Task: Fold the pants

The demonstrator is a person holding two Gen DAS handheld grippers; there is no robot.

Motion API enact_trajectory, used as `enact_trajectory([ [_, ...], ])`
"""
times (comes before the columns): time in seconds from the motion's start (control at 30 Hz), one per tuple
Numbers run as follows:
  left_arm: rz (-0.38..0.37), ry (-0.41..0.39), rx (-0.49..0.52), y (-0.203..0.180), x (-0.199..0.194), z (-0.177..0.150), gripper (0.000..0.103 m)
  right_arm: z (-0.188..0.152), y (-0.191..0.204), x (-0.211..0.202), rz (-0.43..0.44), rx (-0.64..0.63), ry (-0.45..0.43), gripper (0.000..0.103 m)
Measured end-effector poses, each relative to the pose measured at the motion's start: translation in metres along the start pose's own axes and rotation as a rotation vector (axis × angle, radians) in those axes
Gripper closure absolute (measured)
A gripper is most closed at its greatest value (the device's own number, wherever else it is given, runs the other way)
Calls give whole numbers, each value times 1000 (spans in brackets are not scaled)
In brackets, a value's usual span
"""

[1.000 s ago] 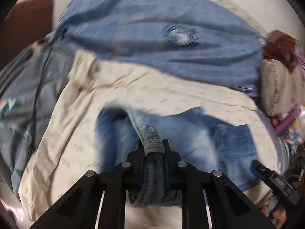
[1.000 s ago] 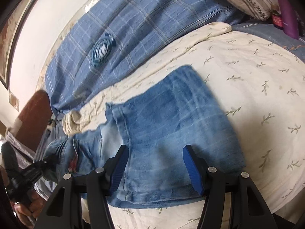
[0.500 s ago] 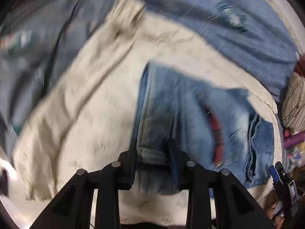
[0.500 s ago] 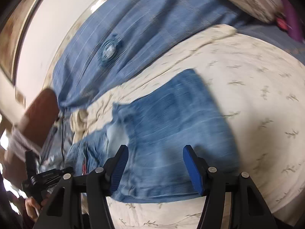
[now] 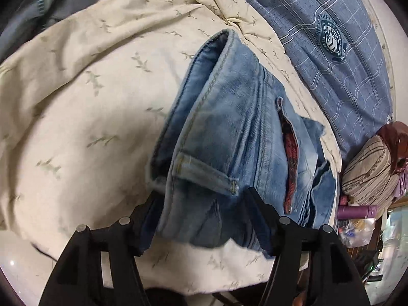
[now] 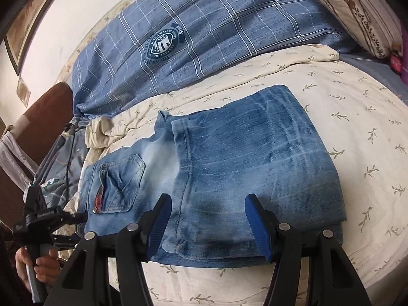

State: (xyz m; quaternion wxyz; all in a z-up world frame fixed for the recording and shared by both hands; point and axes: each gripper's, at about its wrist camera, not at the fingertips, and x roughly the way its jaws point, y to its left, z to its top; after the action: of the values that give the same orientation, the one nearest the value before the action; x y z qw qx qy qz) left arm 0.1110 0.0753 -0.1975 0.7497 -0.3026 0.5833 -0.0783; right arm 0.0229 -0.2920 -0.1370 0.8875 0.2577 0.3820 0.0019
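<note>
The blue jeans (image 6: 242, 165) lie folded on the cream sheet, with the leg part stacked over the seat and the back pocket (image 6: 119, 181) showing at the left. In the left wrist view the waistband end (image 5: 229, 127) with its belt loop lies on the bed. My left gripper (image 5: 204, 196) straddles it, jaws opening, and the pads no longer pinch the denim. The right gripper (image 6: 207, 199) hovers open over the near edge of the folded legs, its blue pads (image 6: 257, 221) apart. A hand (image 6: 33, 262) holds the left gripper at the far left.
A blue plaid cover with a round crest (image 6: 163, 43) lies behind the jeans. A striped pillow (image 6: 357, 7) sits at the back right, and a purple bottle (image 5: 357, 210) beside it. A brown headboard (image 6: 38, 127) and a grey quilt with a cable (image 6: 66, 168) are at the left.
The left gripper came down and rolled, laying the waistband on the bed, and its jaws went from shut on the denim to apart. The right gripper shifted slightly and stayed open.
</note>
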Motion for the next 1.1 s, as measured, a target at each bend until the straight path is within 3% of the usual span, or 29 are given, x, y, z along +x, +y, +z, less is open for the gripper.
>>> enact_trajectory([
  [0.1,-13,-15,-33,-2,1,9,38,1,-2,-1,-2,9,-7,40],
  [0.13,-7,-18,-27,-2,2,11,42,1,-2,-2,-2,11,-8,40],
  [0.17,8,-26,-26,-4,1,13,54,1,-2,-2,-2,13,-7,40],
  [0.2,7,-33,-20,-7,-1,15,59,1,-2,-2,0,14,-6,40],
  [0.3,18,-48,38,-19,-6,18,62,1,1,-1,3,8,-6,40],
  [0.47,16,-52,32,-21,-3,21,60,0,7,3,8,-3,0,40],
  [0.57,-21,-10,-54,3,6,21,40,0,8,3,5,-10,-1,40],
  [0.63,-46,-22,-61,4,4,21,39,1,7,3,4,-4,-1,40],
  [0.73,-4,-59,-21,-5,3,18,49,1,4,2,-1,3,-6,40],
  [0.8,15,-89,14,-11,0,16,64,1,2,2,-1,10,-8,40],
  [0.9,34,-122,62,-21,-4,14,73,1,2,1,-7,5,-13,40],
  [1.1,58,-240,236,-64,-35,0,77,5,-9,-3,-19,55,-37,40],
])
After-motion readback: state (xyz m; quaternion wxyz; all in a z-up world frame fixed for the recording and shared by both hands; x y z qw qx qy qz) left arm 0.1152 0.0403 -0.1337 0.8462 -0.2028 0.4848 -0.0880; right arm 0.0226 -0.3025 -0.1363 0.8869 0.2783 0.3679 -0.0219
